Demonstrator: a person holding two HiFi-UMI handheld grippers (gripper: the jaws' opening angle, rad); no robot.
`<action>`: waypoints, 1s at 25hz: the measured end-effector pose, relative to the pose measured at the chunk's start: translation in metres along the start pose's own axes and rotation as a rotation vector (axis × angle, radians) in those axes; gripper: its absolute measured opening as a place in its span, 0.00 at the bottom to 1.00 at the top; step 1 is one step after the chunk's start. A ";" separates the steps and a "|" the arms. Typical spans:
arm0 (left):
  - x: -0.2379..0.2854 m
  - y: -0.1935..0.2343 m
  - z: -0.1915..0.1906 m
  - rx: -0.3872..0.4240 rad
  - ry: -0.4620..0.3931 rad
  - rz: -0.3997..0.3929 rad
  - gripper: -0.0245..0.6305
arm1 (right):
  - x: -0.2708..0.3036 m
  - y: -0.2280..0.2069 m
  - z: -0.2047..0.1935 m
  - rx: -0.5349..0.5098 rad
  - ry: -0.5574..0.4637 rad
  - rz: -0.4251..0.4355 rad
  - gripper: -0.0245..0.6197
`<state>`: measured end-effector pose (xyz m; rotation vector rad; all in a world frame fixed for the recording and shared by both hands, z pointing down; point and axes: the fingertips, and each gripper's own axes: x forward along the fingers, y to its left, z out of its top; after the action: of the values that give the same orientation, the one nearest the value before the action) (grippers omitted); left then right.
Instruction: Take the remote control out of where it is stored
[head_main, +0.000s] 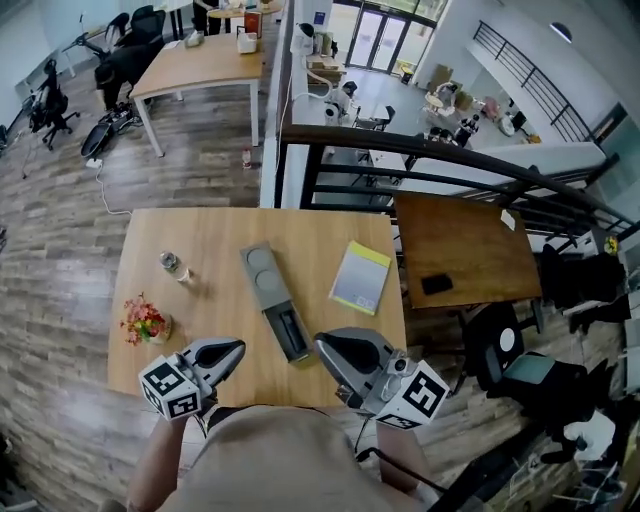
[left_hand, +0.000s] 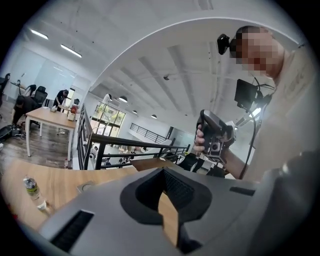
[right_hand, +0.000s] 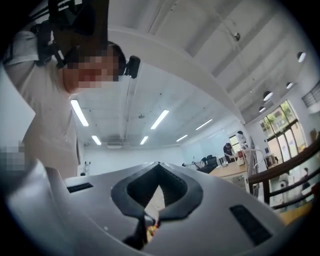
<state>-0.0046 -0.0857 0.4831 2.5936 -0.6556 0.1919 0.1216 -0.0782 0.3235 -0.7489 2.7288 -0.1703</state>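
Note:
A long grey storage case (head_main: 262, 275) lies on the wooden table (head_main: 210, 235). The dark remote control (head_main: 292, 333) sits in the case's near end. My left gripper (head_main: 238, 347) hovers over the table's near edge, left of the case, with its jaws together and nothing between them. On the other side, just beside the case's near end, my right gripper (head_main: 322, 343) is also shut and empty. In the left gripper view the left gripper (left_hand: 163, 170) points across the table, and a hand holds the right gripper (left_hand: 212, 131) up at the right. The right gripper (right_hand: 159, 164) in its own view points upward at the ceiling.
A yellow notebook (head_main: 360, 277) lies right of the case. A small bottle (head_main: 172, 263) and a pot of flowers (head_main: 145, 320) stand at the table's left. A darker side table (head_main: 470, 245) with a black object (head_main: 436, 284) adjoins the right side, below a black railing (head_main: 420, 150).

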 end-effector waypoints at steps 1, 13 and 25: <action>0.000 0.000 0.000 0.002 0.001 -0.006 0.03 | 0.001 -0.003 0.004 0.007 -0.013 -0.009 0.04; 0.013 -0.013 0.001 -0.013 -0.003 -0.049 0.03 | 0.007 -0.001 -0.008 -0.007 0.098 0.085 0.04; 0.025 -0.033 -0.001 -0.009 0.036 -0.132 0.03 | -0.022 -0.025 0.002 -0.035 0.143 0.042 0.04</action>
<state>0.0335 -0.0699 0.4772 2.6066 -0.4699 0.1930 0.1518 -0.0880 0.3324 -0.7139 2.8874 -0.1734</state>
